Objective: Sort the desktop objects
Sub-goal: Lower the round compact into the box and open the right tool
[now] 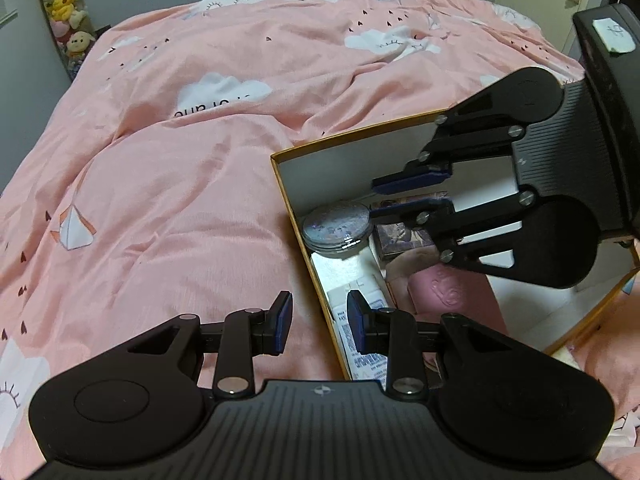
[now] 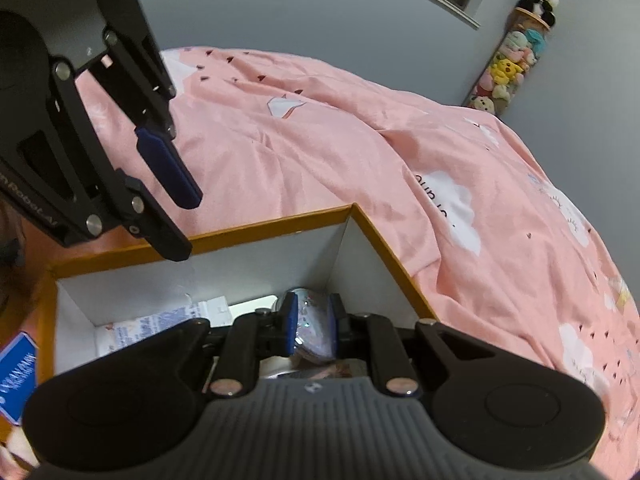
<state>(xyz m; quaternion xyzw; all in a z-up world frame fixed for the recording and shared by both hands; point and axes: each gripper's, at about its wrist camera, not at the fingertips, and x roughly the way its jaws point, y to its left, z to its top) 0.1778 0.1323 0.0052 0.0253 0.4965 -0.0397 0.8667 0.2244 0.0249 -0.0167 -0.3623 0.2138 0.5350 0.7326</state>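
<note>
The right gripper (image 2: 312, 330) dips into the box (image 1: 300, 216), its pads straddling a glittery round case (image 1: 336, 226) in the far corner, contact unclear. The left gripper (image 1: 319, 322) hovers spread and empty over the box's near edge, above the pink quilt (image 1: 180, 184).

I count one orange-rimmed box (image 1: 298, 216), one round glittery case (image 1: 336, 226), one dark picture pack (image 1: 404, 240), one pink pouch (image 1: 448, 290), one printed white packet (image 1: 360, 344), and my two grippers.
</note>
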